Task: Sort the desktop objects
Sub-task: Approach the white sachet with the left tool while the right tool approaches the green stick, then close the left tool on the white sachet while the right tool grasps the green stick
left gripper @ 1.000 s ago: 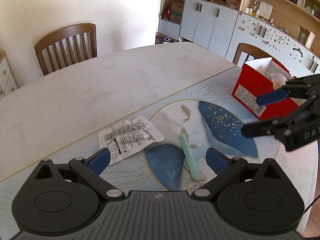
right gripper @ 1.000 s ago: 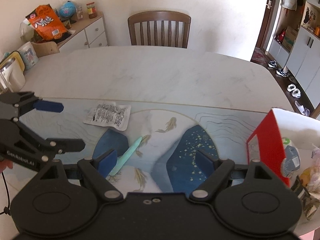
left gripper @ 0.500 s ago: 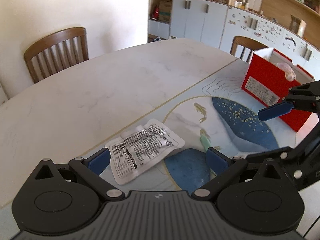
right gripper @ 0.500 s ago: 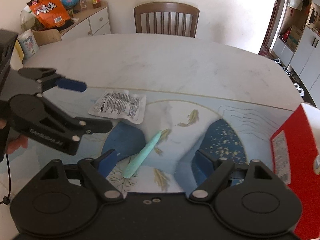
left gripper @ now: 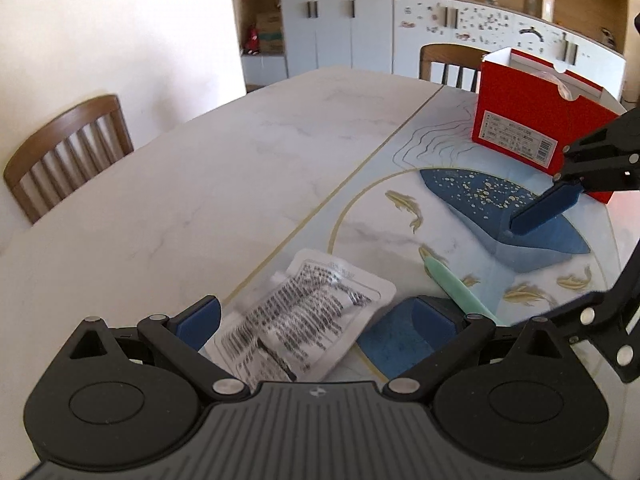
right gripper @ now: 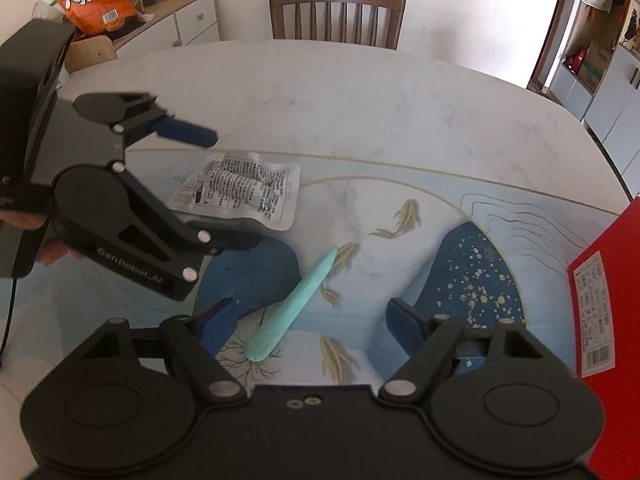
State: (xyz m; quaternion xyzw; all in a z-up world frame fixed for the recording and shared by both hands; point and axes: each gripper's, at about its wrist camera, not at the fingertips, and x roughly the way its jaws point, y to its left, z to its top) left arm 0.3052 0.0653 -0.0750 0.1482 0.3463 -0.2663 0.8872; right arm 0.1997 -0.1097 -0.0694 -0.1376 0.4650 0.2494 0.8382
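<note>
A white printed sachet [left gripper: 298, 322] lies on the table mat between the fingers of my open left gripper [left gripper: 316, 318]; it also shows in the right wrist view [right gripper: 240, 191]. A mint-green pen-like stick [right gripper: 294, 306] lies on the mat between the open fingers of my right gripper [right gripper: 308, 320]; it also shows in the left wrist view [left gripper: 456, 286]. The left gripper [right gripper: 224, 184] hangs over the sachet in the right wrist view. The right gripper [left gripper: 560, 260] shows at the right of the left wrist view, over the stick. A red box [left gripper: 532, 120] stands open at the right.
The marble table [left gripper: 200, 184] carries a fish-pattern mat [right gripper: 400, 216]. Wooden chairs [left gripper: 64, 148] [right gripper: 336, 12] stand at its far sides. A sideboard with an orange snack bag [right gripper: 94, 0] is at the back left. White cabinets [left gripper: 360, 28] line the wall.
Both grippers moved forward and lower. The left gripper now frames the sachet, the right gripper now frames the green stick. The red box has slid toward the right edge of the right wrist view.
</note>
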